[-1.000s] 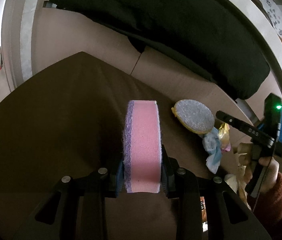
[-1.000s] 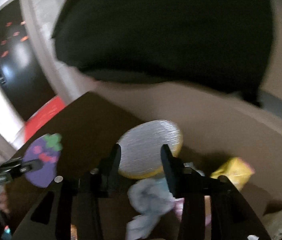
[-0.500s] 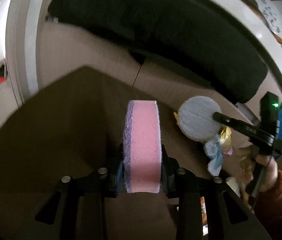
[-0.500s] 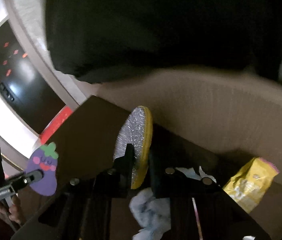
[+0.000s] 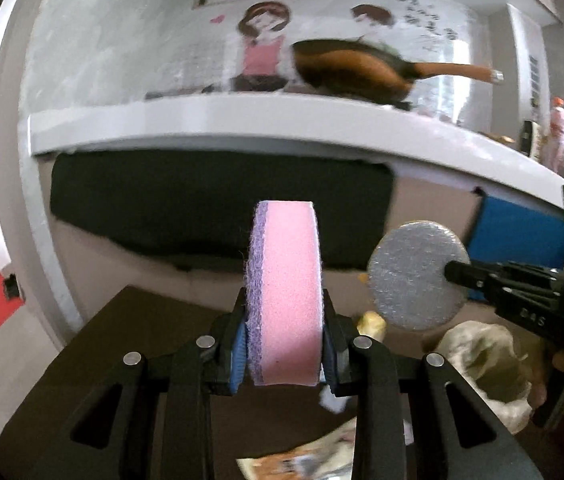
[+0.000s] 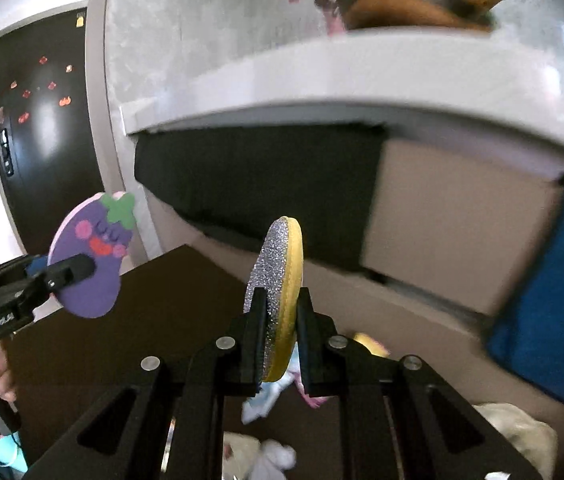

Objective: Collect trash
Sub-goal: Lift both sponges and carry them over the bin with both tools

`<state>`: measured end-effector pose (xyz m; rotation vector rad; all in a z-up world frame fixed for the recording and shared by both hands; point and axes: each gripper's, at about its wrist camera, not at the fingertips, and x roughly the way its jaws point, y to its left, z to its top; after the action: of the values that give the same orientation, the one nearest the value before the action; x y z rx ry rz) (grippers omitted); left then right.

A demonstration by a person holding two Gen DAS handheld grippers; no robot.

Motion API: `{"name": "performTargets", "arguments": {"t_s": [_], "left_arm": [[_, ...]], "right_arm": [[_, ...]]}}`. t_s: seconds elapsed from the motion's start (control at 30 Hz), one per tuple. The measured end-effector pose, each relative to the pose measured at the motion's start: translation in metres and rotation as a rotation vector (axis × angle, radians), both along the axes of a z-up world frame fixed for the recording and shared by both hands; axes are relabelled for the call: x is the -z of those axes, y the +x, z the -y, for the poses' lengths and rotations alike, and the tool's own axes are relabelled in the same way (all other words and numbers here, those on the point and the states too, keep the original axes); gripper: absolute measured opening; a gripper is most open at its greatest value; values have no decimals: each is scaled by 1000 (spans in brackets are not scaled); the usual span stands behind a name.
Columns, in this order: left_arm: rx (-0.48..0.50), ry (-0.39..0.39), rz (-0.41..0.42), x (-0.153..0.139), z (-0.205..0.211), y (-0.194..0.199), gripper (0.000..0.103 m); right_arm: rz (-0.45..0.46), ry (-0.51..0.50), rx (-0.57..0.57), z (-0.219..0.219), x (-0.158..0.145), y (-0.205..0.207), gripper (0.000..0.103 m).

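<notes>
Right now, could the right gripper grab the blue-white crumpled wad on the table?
Probably not: the right gripper is shut on the round scourer, so its jaws are full; the wad lies uncovered below.

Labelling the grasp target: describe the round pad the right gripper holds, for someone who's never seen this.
Find the white counter edge with the dark opening under it. In front of it, the right gripper pinches a round scouring pad edge-on: glittery silver face, yellow foam back. The sponge in the left gripper is purple, eggplant-shaped and pink-backed.

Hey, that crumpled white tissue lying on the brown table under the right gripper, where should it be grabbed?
Grip the crumpled tissue across its bunched middle, coming from above: it lies soft and low on the brown table, so no edge stands up. The right gripper is full.
</notes>
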<state>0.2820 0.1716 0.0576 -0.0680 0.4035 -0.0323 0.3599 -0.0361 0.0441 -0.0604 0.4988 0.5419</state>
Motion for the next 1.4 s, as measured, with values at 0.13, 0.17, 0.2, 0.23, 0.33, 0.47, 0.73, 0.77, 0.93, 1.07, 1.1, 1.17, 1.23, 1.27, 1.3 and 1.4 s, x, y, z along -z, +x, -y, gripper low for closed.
{"name": "performTargets", "arguments": {"t_s": [0.13,0.17,0.2,0.23,0.33,0.47,0.73,0.77,0.93,1.07,1.1,1.17,1.23,1.27,1.3,1.4], "left_arm": [[21,31,31,-13,47,-12,31],[31,34,35,-16,57,-16,31],[43,35,38,-18,67,-17,31],[54,36,41,-18,76,-18,31],[104,47,55,-20,116,-24,31],[165,49,49,-21,158,-25,31],[247,44,26,-19,217,-18,31],[258,38,26,-17,223,-18,31],[317,12,-24,0,244,-6,31],[352,-8,-68,14,256,5,31],[359,-13,-75,17,258,7,31],[370,-26,-95,24,262,12,31],[385,-40,-121,32,266,19,31],[387,-42,-130,35,267,22,31],[390,-44,-142,39,269,25,31],[400,-52,-181,51,273,33,31]], "right_arm": [[62,-4,60,41,-19,-27,13],[73,-3,77,55,-24,-35,13],[80,3,90,66,-27,-41,13],[85,12,106,79,-30,-48,13],[103,23,145,113,-39,-66,13],[123,19,208,155,-40,-87,13],[110,29,294,207,-32,-105,13],[108,28,301,211,-32,-105,13],[93,21,327,224,-24,-108,13],[72,6,348,231,-13,-107,13],[67,3,353,233,-9,-107,13],[50,2,361,237,-3,-105,13],[31,-1,368,240,4,-102,13],[22,0,368,241,7,-100,13],[10,1,368,242,12,-97,13],[-10,-4,371,243,21,-93,13]]}}
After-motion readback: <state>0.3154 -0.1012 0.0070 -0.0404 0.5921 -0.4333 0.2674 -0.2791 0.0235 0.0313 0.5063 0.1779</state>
